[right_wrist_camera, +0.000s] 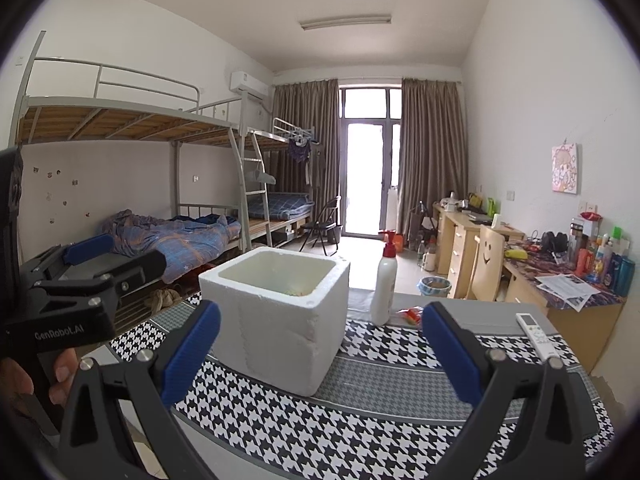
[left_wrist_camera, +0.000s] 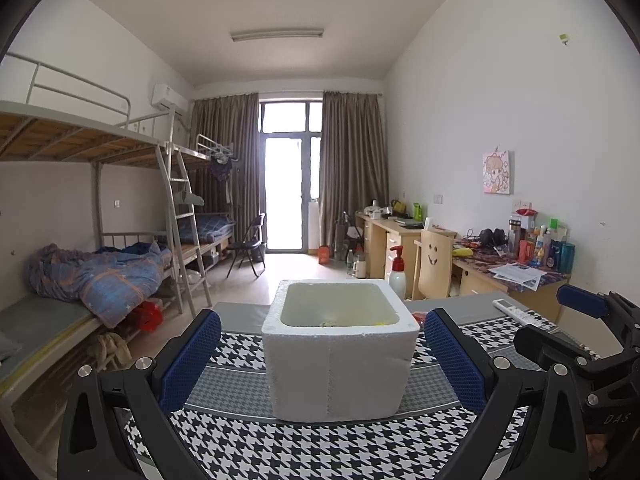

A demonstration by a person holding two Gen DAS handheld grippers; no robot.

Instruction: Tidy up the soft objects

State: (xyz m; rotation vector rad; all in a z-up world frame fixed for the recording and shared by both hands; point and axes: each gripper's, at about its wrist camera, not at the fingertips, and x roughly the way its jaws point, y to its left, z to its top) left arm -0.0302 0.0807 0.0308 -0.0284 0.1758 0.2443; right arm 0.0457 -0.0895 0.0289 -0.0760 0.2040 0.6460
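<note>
The white foam box (left_wrist_camera: pixel 338 350) sits mid-surface (left_wrist_camera: pixel 280 452) with small yellowish items, too small to identify, in its bottom. Both the left gripper (left_wrist_camera: pixel 322 356) and the right gripper (right_wrist_camera: pixel 320 356) are spread and empty. Little seems left, judging by the surface.

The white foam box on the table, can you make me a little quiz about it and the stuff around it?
1. True or false: the foam box has a lid on.
2. Which stands right beside the box? A) pump bottle B) kettle C) lamp
3. Fill in: the remote control lies on the ____-patterned tablecloth.

Key: 1 false, it is open on top; 2 A; 3 houndstooth.
</note>
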